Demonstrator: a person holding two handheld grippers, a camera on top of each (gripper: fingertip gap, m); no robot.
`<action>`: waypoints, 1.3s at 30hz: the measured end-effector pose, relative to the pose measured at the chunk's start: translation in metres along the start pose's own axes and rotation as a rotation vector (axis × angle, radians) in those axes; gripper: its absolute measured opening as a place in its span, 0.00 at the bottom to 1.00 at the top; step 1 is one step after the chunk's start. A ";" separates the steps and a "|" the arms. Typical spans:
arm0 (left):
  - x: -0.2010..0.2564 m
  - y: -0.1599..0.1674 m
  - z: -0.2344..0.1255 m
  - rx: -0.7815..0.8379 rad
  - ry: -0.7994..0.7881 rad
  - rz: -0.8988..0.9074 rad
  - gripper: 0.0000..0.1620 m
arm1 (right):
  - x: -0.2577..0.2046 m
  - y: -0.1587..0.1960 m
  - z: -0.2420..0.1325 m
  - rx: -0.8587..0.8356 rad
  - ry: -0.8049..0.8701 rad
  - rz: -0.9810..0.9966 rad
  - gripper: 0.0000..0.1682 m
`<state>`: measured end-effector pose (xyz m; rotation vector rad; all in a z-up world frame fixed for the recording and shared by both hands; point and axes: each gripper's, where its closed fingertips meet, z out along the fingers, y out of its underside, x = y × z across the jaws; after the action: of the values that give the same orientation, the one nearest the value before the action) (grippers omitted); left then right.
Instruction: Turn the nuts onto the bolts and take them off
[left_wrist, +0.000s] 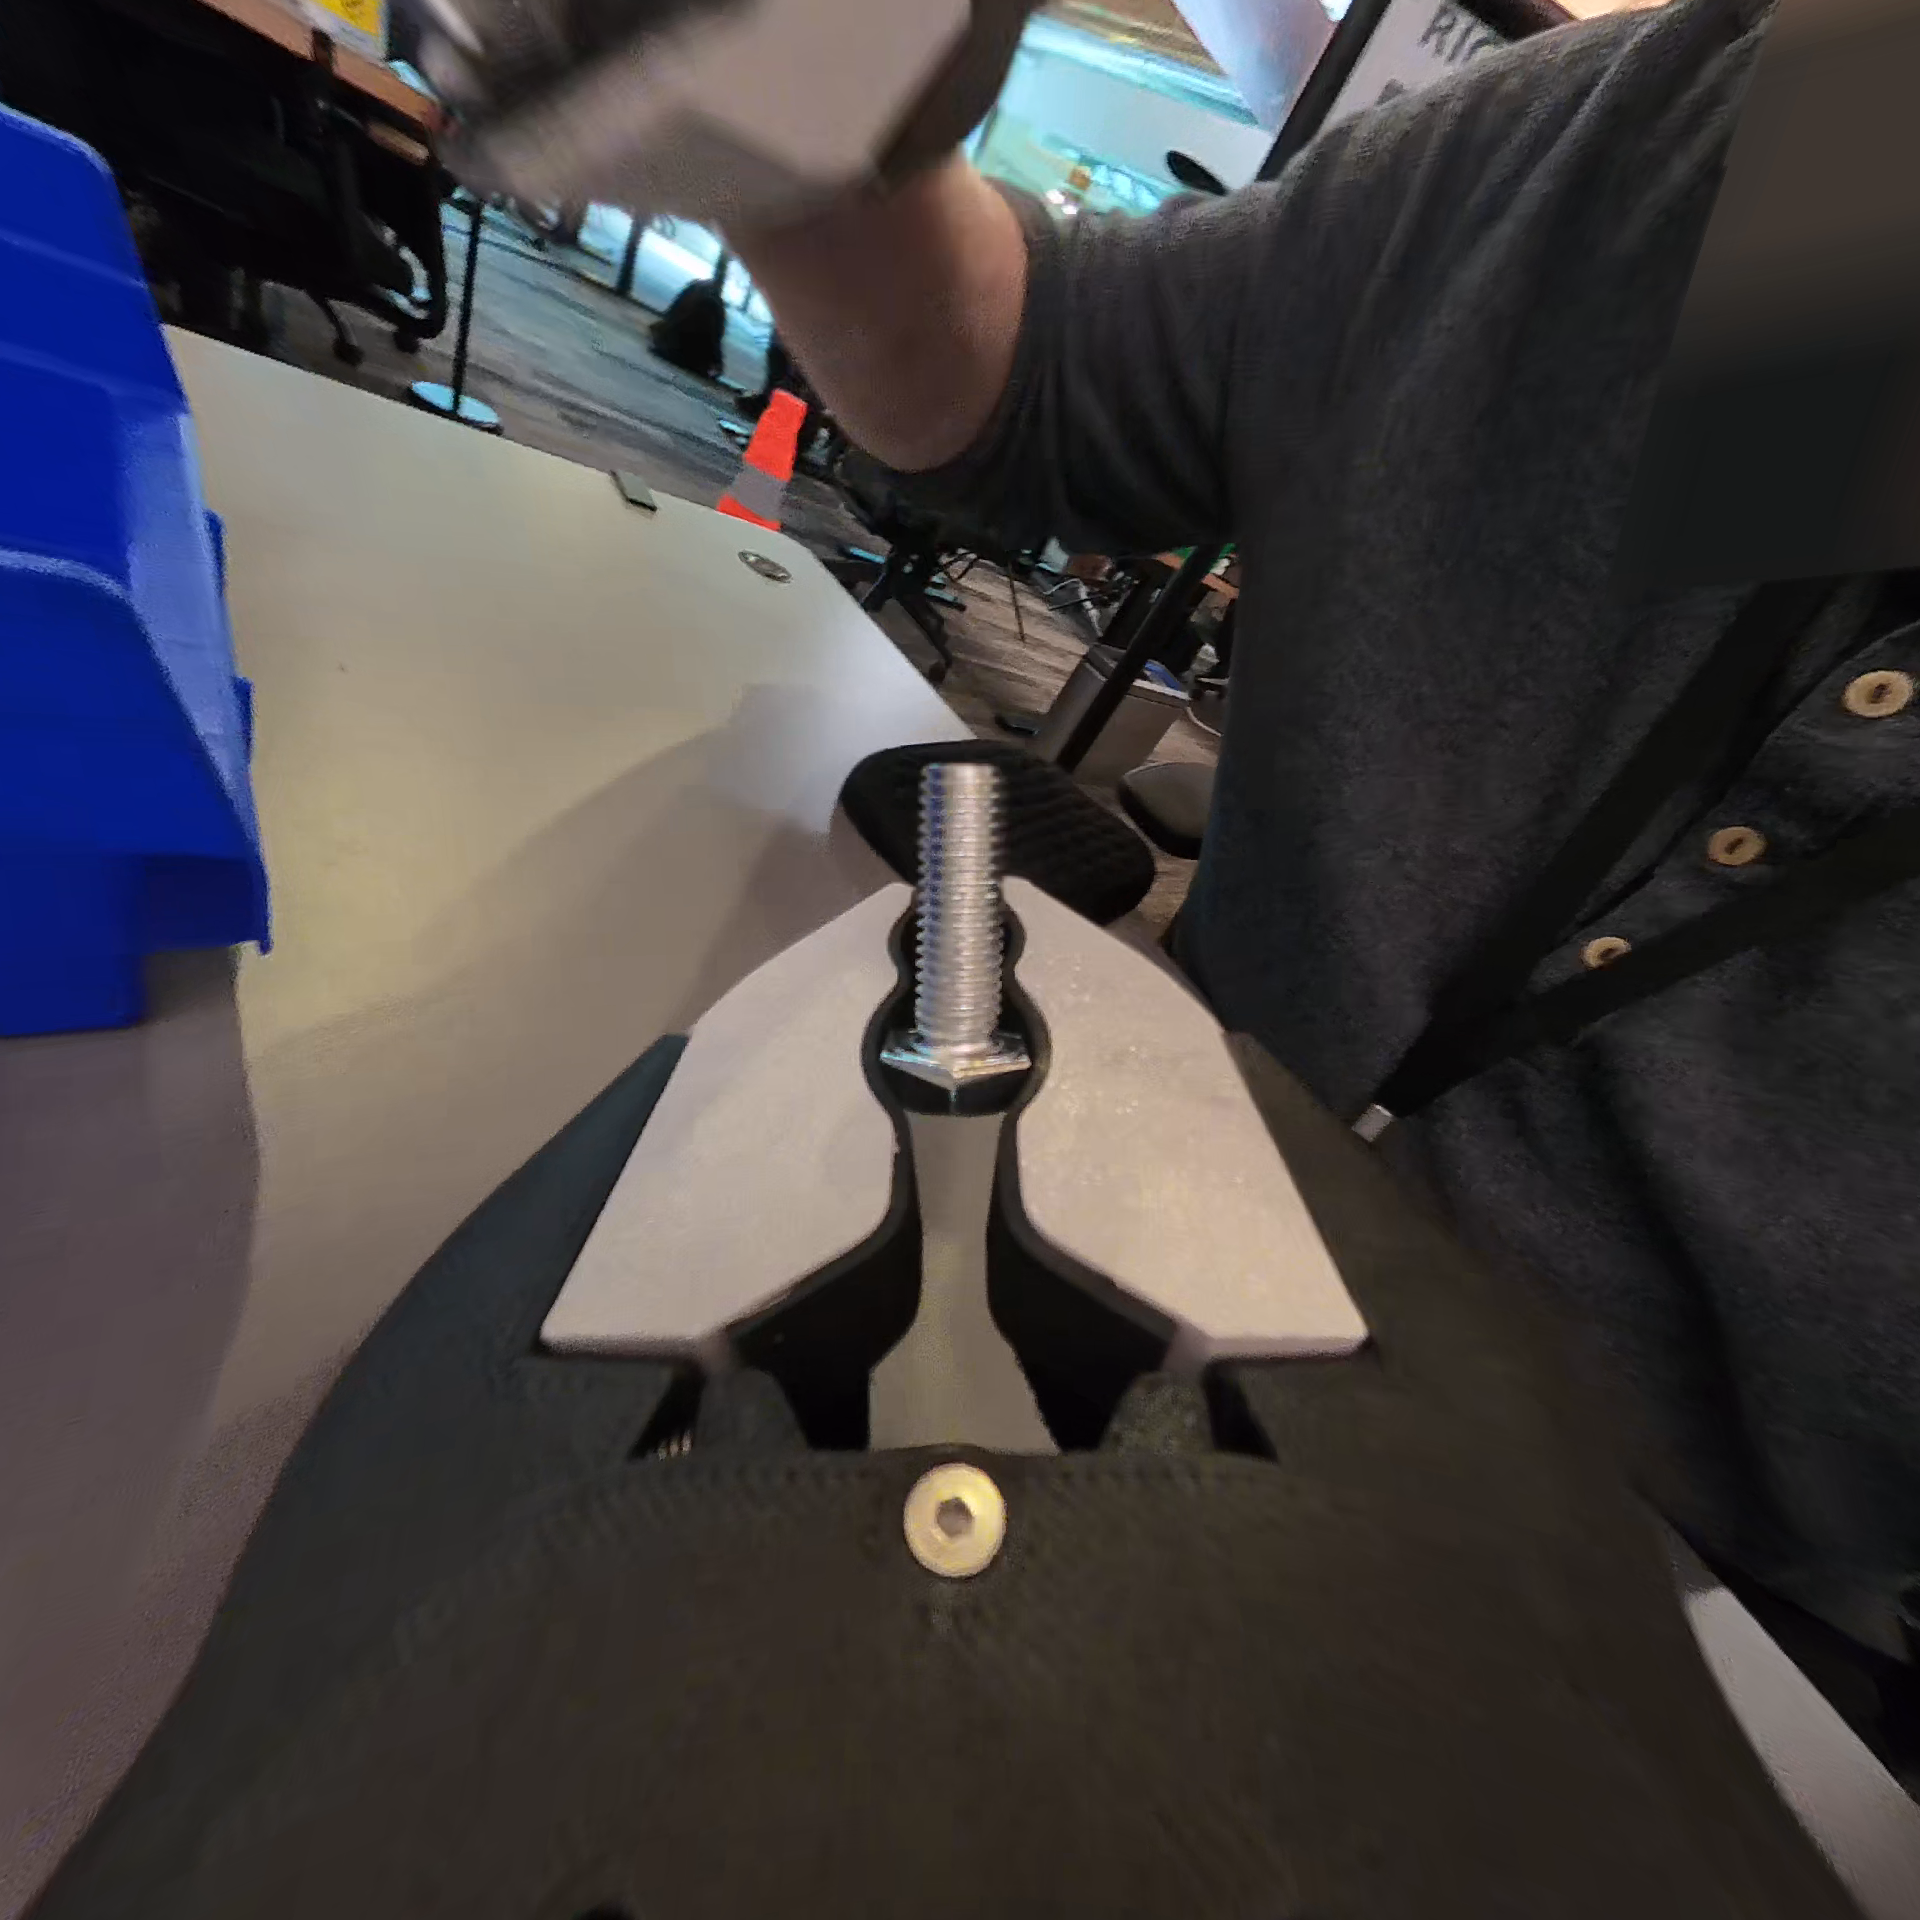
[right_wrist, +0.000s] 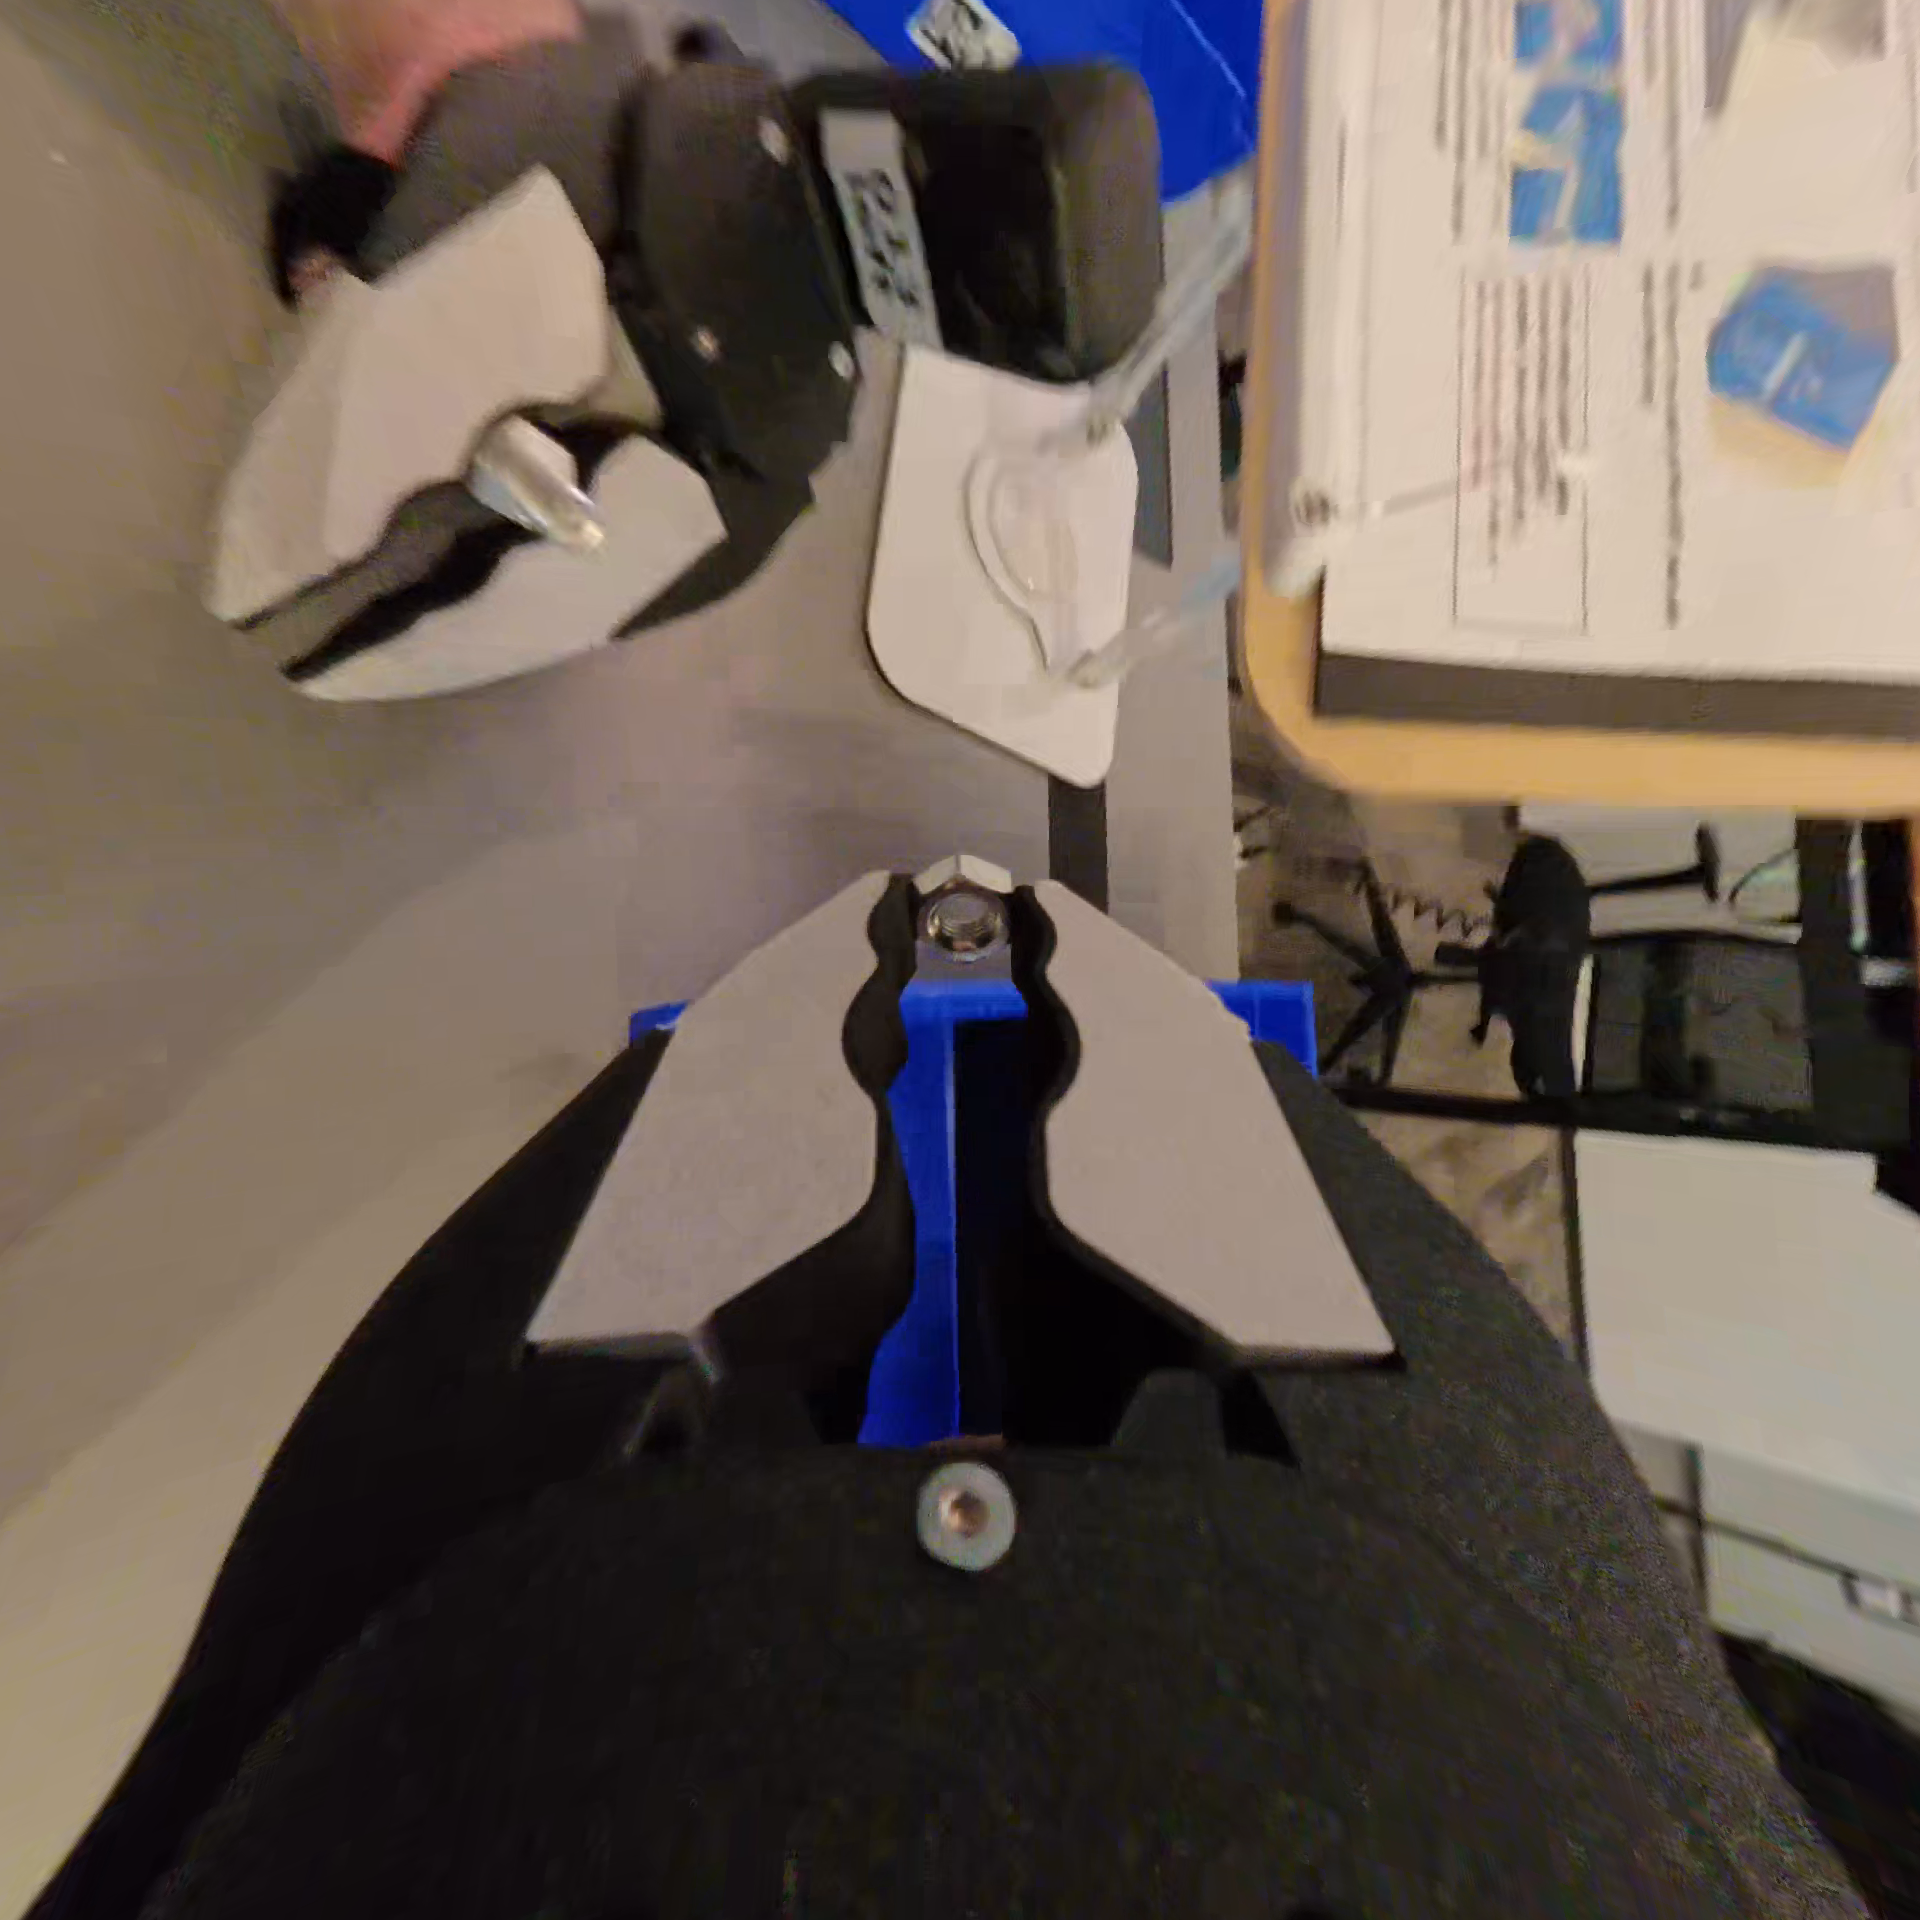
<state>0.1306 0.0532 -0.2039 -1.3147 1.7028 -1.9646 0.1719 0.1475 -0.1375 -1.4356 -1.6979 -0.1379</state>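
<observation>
Left gripper: the left gripper pinches a silver bolt, hex head seated in the notch between the grey fingers, threaded shank pointing forward beyond the tips.
Right gripper: the right gripper is clamped on a small hex nut at its very fingertips, the bore facing the camera.
Pose: in the left wrist view, a bare forearm reaches up and away from a dark sleeve; the device at its end is blurred.
Left wrist view only: a blue bin at the left on the pale surface, an orange cone on the floor beyond.
Right wrist view only: the left gripper seen from outside, upper left, bolt tip protruding; a blue bin below the fingers; a white pad on the surface; a printed sheet on a wooden-edged table.
</observation>
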 end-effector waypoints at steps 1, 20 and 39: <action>-0.002 0.000 0.000 -0.001 -0.013 0.003 0.06 | 0.008 0.018 -0.002 -0.045 -0.002 0.072 0.11; -0.031 0.005 -0.005 -0.033 -0.203 0.027 0.06 | -0.042 0.195 0.066 -0.618 -0.323 0.617 0.11; -0.020 -0.009 -0.003 0.020 -0.179 0.056 0.06 | -0.054 -0.036 0.017 0.188 -0.428 0.534 0.14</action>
<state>0.1433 0.0714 -0.2053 -1.3754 1.6143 -1.7708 0.1294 0.1061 -0.1687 -1.8031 -1.5306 0.6449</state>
